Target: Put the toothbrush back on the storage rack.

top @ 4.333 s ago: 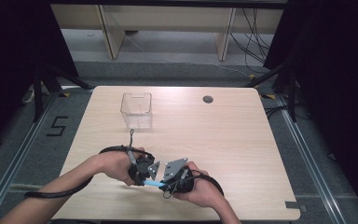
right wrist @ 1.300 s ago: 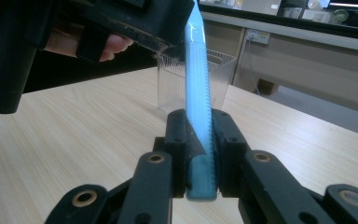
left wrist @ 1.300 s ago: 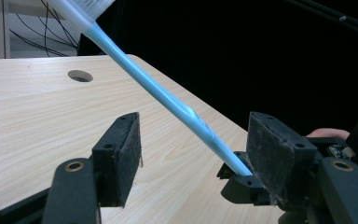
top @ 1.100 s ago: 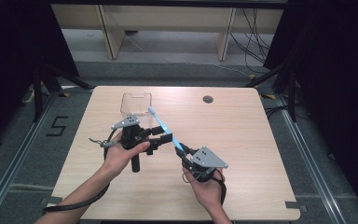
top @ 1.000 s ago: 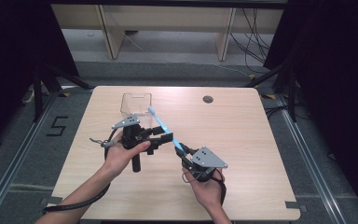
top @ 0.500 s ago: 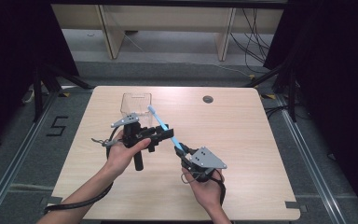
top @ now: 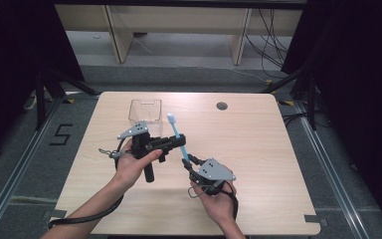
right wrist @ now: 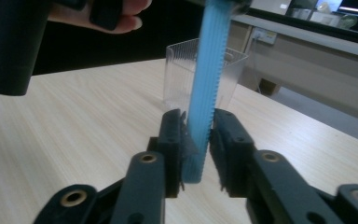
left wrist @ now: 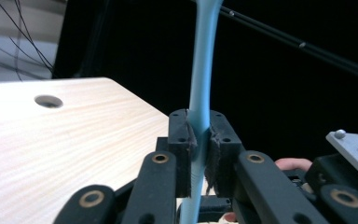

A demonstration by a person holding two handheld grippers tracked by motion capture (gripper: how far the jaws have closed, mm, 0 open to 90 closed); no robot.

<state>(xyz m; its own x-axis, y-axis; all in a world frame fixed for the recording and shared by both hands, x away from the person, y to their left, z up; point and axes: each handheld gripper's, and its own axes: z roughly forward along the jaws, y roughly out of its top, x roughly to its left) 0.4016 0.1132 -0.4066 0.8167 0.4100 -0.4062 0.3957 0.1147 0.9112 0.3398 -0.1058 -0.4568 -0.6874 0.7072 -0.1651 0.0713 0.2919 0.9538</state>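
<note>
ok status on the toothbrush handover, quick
Left gripper just closed, clamped on toothbrush. Right gripper opening, pads easing off the handle. Clear box behind, nothing in the way.

The high view looks forward and down from above the person's side, taking in the whole table (top: 258,149) from some way off. The left gripper view sits close behind the left claw (left wrist: 198,140), facing level across the table's far corner toward darkness. The right gripper view sits just as close behind the right claw (right wrist: 196,140), facing the clear box (right wrist: 177,79). All three views share the blue toothbrush (top: 177,133) and the tabletop.
</note>
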